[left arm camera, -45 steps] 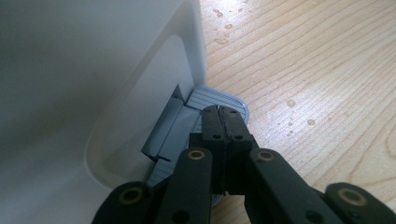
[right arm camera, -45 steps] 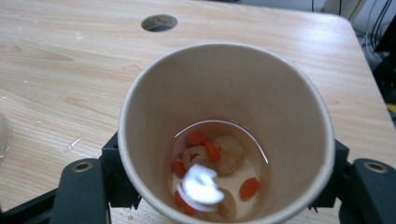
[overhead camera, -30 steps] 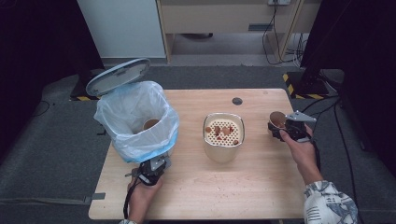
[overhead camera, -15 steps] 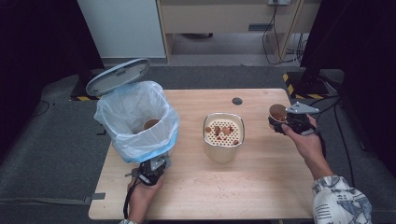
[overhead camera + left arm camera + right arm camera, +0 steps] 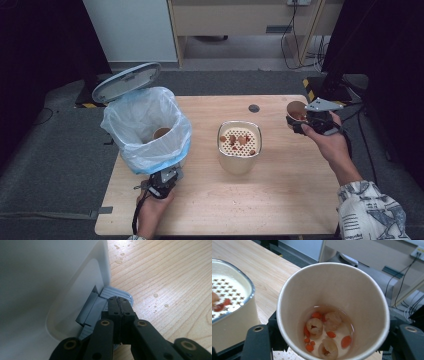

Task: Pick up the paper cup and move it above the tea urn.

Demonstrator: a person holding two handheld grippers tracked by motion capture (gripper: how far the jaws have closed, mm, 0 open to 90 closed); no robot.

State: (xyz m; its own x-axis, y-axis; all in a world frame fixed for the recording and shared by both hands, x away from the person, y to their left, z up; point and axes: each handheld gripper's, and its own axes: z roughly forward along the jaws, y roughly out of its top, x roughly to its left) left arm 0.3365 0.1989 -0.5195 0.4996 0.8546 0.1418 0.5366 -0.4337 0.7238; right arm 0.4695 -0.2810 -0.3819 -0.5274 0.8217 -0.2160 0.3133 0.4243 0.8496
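Observation:
My right gripper is shut on a paper cup, held upright in the air over the table's right edge. The right gripper view shows the cup from above, with a little liquid, red berries and pale fruit pieces in it. A cream container with a perforated strainer top stands mid-table, with a few fruit bits on the strainer. At the left stands a pedal bin lined with a pale blue bag, its lid up. My left gripper is shut, its tips pressing on the bin's grey pedal.
A brown cup lies inside the bin bag. A small black disc sits near the far edge of the wooden table. Water drops dot the wood beside the pedal. Cables and a cabinet stand beyond the table.
My right gripper has lifted the cup upward, off the table. The left gripper has stayed on the pedal and the lid has stayed up.

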